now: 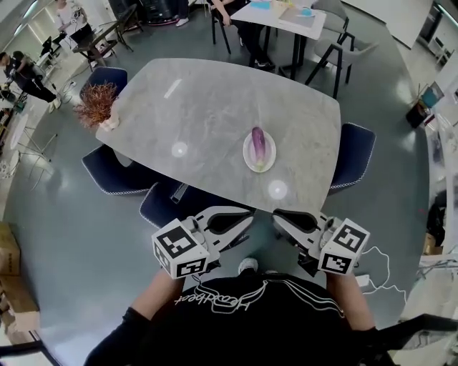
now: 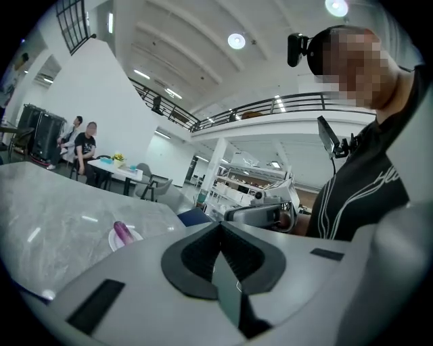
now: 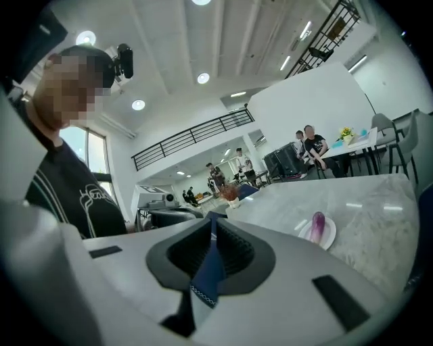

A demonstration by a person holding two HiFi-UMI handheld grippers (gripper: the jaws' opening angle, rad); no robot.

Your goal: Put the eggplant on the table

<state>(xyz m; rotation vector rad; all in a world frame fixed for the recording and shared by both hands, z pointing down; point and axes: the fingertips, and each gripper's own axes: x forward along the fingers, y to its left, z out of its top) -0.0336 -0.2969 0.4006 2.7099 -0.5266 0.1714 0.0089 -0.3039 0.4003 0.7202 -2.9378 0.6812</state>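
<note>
A purple eggplant (image 1: 258,146) lies on a small white plate (image 1: 247,159) on the grey marble table (image 1: 193,107), toward its near right side. Both grippers hang below the table's near edge, close to my chest, tips turned toward each other. The left gripper (image 1: 250,221) is shut with nothing in it, and so is the right gripper (image 1: 276,219). In the left gripper view the jaws (image 2: 219,226) meet, with the eggplant (image 2: 122,232) far off to the left. In the right gripper view the jaws (image 3: 212,217) meet too, with the eggplant (image 3: 318,223) on its plate (image 3: 327,235) far right.
Dark blue chairs (image 1: 354,154) (image 1: 114,175) stand round the table. A vase of dried reddish plant (image 1: 97,107) sits on its far left corner. Another table (image 1: 283,16) with seated people is behind. Cardboard boxes (image 1: 8,250) stand at left, and cables (image 1: 379,275) lie at right.
</note>
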